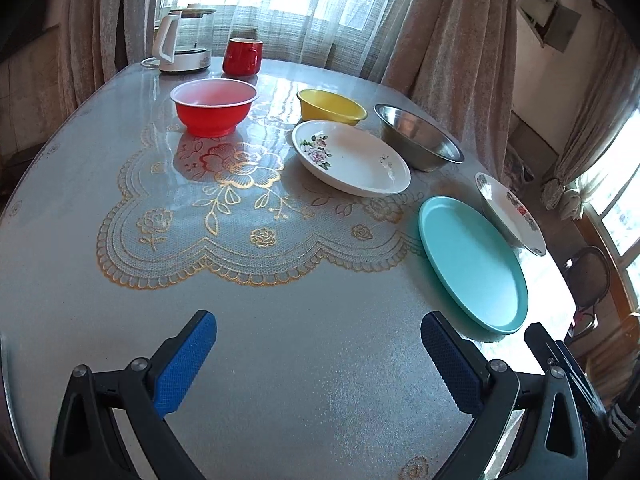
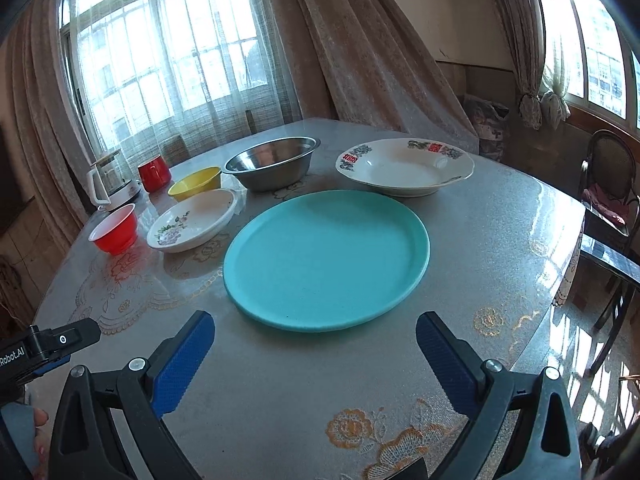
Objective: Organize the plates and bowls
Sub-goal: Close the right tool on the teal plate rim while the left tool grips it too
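Note:
A teal plate lies on the table just ahead of my open, empty right gripper; it also shows in the left wrist view. Behind it sit a white deep plate with red marks, a steel bowl, a white flowered plate, a yellow bowl and a red bowl. In the left wrist view I see the red bowl, yellow bowl, flowered plate, steel bowl and marked plate. My left gripper is open and empty over bare table.
A white kettle and a red mug stand at the far table edge by the curtains. The table has a gold flower pattern. A dark chair stands beyond the table's right edge. My left gripper's body shows at the right wrist view's left edge.

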